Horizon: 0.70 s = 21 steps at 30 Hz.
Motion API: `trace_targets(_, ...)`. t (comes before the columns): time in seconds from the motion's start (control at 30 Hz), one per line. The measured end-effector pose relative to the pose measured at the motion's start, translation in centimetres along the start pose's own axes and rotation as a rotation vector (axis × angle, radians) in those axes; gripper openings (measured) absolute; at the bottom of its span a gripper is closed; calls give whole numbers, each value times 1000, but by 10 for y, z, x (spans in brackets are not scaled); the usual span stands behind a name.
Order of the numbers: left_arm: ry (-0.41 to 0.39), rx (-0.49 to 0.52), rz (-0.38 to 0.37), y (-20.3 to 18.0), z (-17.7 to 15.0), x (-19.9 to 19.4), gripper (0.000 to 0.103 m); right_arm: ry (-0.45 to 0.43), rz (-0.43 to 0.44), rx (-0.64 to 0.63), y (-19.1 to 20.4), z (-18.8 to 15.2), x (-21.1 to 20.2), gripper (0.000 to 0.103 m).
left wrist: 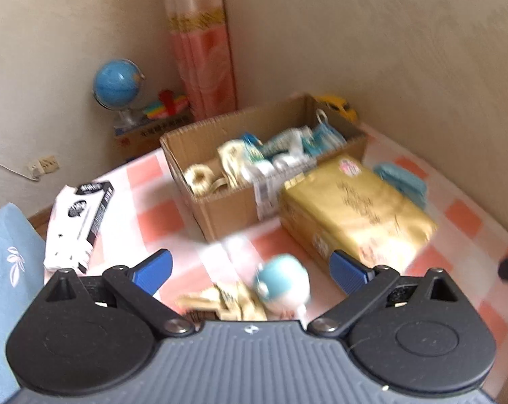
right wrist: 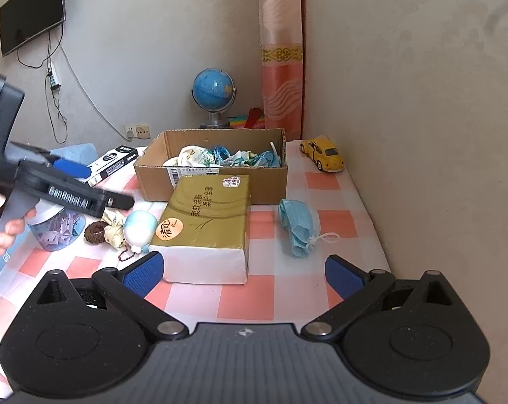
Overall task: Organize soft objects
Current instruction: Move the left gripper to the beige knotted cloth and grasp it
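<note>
On the checked pink-and-white tablecloth sits an open cardboard box, already holding a jumble of cloth bits and blue items. Just in front of it, touching its front wall, lies a gold pack of tissues. To the right of the pack, apart from it, is a blue drawstring pouch; to its left a small pale blue and white plush toy rests against a cream cloth bundle, with a brown hair tie and a clear jar beside them. The left gripper hangs over the plush toy, fingers spread wide, nothing between the pads; its view is blurred. The right gripper hovers near the front end of the tissue pack, also wide open and empty. A yellow toy car stands by the wall, and a globe sits behind the box.
</note>
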State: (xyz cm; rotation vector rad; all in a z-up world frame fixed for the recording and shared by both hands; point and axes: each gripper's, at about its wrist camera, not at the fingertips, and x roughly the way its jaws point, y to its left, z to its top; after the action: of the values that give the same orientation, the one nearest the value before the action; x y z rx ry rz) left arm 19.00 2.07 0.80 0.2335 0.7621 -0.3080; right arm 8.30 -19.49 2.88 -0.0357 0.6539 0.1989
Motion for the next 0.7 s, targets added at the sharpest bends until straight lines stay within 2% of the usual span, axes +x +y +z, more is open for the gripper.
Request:
trace_targets(0.23,40,69,-33,1,-20,-2,99,16,4,-20,8,1,6,103)
trace_targets(0.47,89,197,-67,9,-18,1,98,35,12,-39,17,2,14,103)
trace_targets(0.63,128,276,-109,15,-12,16,81,45,18,-43,21,3,18,103)
trace_targets(0.7,152,295,-120,17,-11,24,78,49,21,-48,22,4,20,103)
